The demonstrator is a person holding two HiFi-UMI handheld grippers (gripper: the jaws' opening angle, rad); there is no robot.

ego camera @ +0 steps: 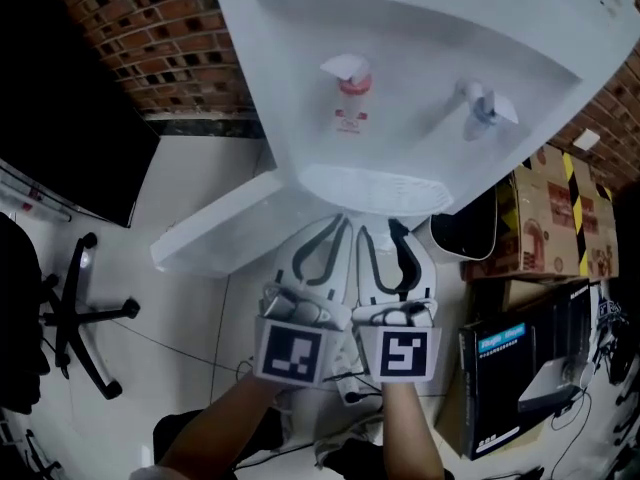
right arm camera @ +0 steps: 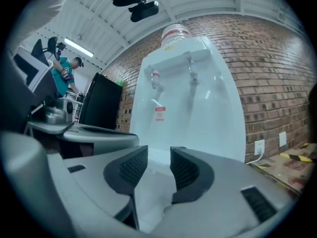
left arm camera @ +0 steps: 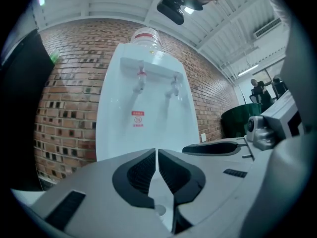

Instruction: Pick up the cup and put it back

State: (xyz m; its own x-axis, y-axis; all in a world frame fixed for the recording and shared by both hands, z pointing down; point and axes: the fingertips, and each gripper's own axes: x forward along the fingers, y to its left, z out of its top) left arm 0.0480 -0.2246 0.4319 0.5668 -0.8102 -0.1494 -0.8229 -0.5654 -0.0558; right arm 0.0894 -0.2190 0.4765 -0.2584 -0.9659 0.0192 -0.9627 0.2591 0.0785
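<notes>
No cup shows in any view. A white water dispenser [ego camera: 400, 28] stands straight ahead against the brick wall, with a red tap [ego camera: 352, 83], a blue tap [ego camera: 482, 103] and a drip tray [ego camera: 375, 188] below them. Both grippers are held side by side just short of the tray. My left gripper [ego camera: 340, 226] is shut, its ribbed pads almost touching and nothing between them [left arm camera: 157, 152]. My right gripper [ego camera: 380, 230] is open, with a clear gap and nothing in it [right arm camera: 159, 150]. Both gripper views look up at the dispenser [left arm camera: 143, 108] [right arm camera: 198, 108].
A black cabinet [ego camera: 60, 98] stands at the left, with an office chair base [ego camera: 80, 308] on the tiled floor below it. Cardboard boxes [ego camera: 550, 218] and a black box [ego camera: 520, 368] crowd the right. A person [right arm camera: 67, 71] stands far off.
</notes>
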